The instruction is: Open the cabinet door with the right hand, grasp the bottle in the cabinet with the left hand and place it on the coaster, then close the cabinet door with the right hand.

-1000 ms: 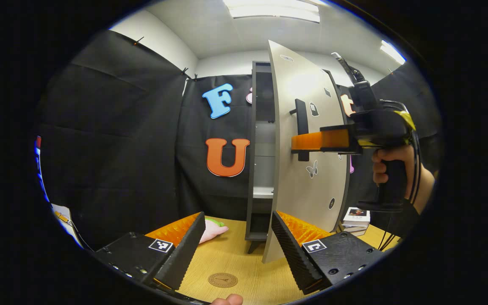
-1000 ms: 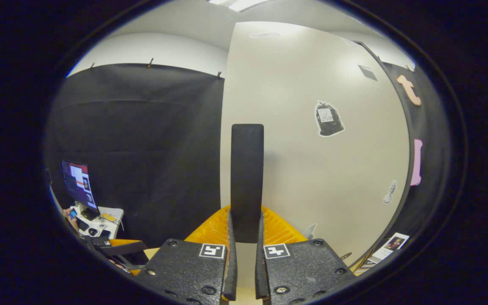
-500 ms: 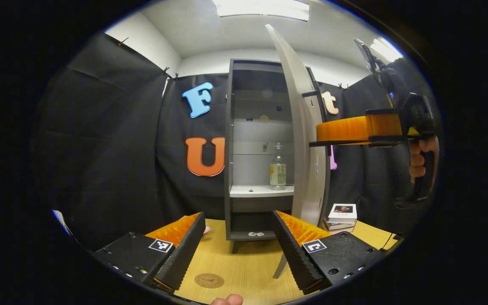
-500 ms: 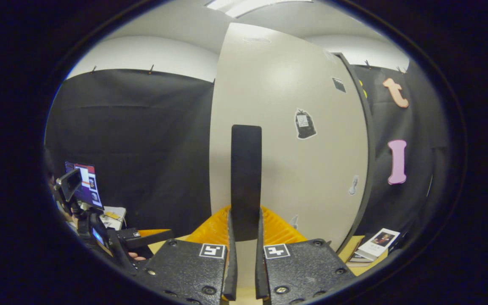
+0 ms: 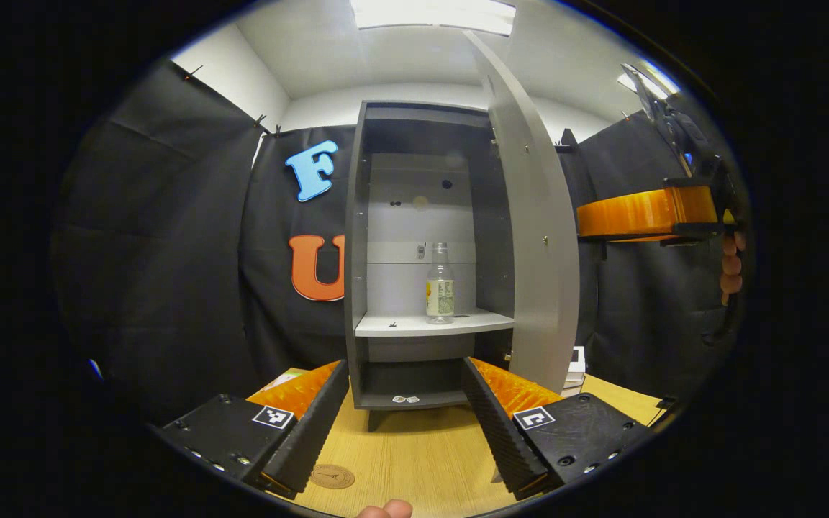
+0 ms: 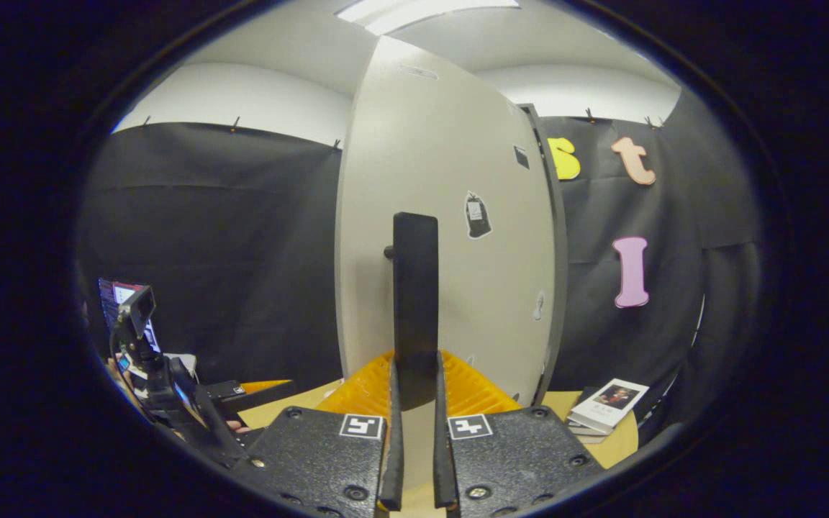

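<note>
On the middle shelf of the tall grey cabinet, a clear glass bottle with a pale label stands upright, toward the right side of the shelf and apart from the cabinet's walls. The light grey cabinet door is swung wide open to the right, so the whole interior faces the left gripper view. In the right gripper view the right gripper has its two fingers drawn close together on either side of the lower end of the flat black door handle, pressing against it from both sides; the handle stands upright on the door's outer face, which carries a few small stickers. In the left gripper view that same gripper shows at the far right, past the door's edge, held by a hand. The left gripper hangs over the light wooden tabletop in front of the cabinet, its fingers spread wide apart with nothing between them. A round brown coaster lies flat on the tabletop just beside the left finger, well in front of the cabinet's foot. A small stack of books rests on the table to the right of the door.
</note>
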